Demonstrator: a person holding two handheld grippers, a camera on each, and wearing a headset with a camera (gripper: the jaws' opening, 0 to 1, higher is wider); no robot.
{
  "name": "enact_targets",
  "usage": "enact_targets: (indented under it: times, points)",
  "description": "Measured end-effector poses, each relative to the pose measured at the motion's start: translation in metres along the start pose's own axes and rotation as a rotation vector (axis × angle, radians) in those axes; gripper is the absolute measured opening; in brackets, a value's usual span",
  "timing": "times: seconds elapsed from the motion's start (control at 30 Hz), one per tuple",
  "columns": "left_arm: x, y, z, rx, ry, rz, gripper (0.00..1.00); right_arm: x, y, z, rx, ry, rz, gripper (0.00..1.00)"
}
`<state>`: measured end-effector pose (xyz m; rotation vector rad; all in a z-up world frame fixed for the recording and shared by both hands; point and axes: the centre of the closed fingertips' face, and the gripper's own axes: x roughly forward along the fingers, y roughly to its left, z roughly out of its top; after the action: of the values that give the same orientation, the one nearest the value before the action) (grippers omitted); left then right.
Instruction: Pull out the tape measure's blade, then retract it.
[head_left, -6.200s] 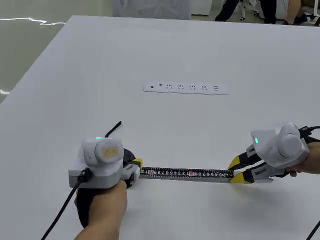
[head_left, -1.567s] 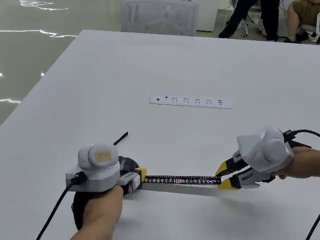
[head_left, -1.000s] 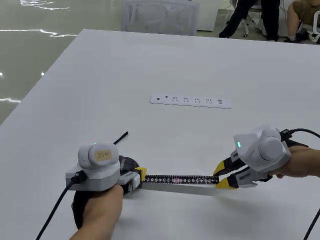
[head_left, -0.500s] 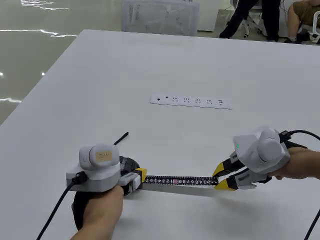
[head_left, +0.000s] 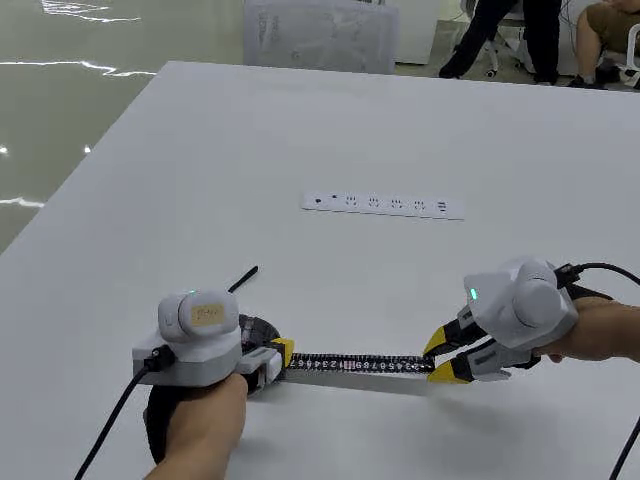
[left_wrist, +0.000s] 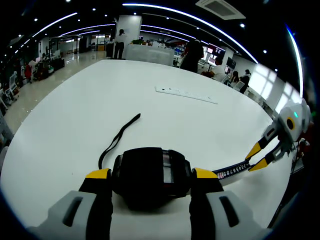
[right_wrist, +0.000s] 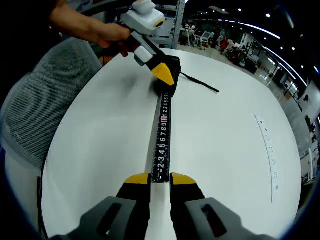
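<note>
blade drawn out across the table, return leg ahead

the tape measure (left_wrist: 145, 170) sits on the white table (head_left: 350, 120) near its front edge, its black case clamped between the jaws of our left gripper (head_left: 272, 356). our right gripper (right_wrist: 160, 178) pinches the tip of the blade (right_wrist: 162, 135), which runs straight and low over the table between the two, numbers up. a strap (left_wrist: 117, 140) trails from the case; a power strip (head_left: 382, 204) lies well apart, farther up the table. we judge the pull-out done or close to it, with the retract next. that calls for the right gripper to walk the tip back toward the case along the blade's own line, pinch kept so nothing snaps home, while the left steadies the case.
</note>
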<state>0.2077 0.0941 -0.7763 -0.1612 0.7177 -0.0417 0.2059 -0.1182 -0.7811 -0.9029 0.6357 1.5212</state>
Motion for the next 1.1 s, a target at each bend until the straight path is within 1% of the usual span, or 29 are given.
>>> enact_targets:
  times: [0.1, 0.23, 0.63, 0.7, 1.1]
  points:
    - [-0.001, -0.001, 0.0, 0.0, 0.0, 0.0, 0.58, 0.0, 0.0, 0.0, -0.001, -0.001, 0.001, 0.13]
    - [0.002, 0.001, 0.001, 0.002, 0.001, -0.002, 0.58, 0.001, 0.0, 0.002, -0.001, -0.002, 0.003, 0.13]
    - [0.001, 0.001, 0.0, -0.005, 0.001, -0.004, 0.58, 0.003, 0.0, 0.006, -0.004, -0.006, 0.002, 0.13]
    - [0.003, 0.002, 0.001, -0.005, 0.001, -0.004, 0.58, 0.003, 0.0, 0.007, -0.004, -0.007, 0.002, 0.13]
    - [0.003, 0.0, 0.001, -0.002, 0.001, -0.005, 0.58, 0.007, -0.001, 0.01, -0.005, -0.013, -0.003, 0.13]
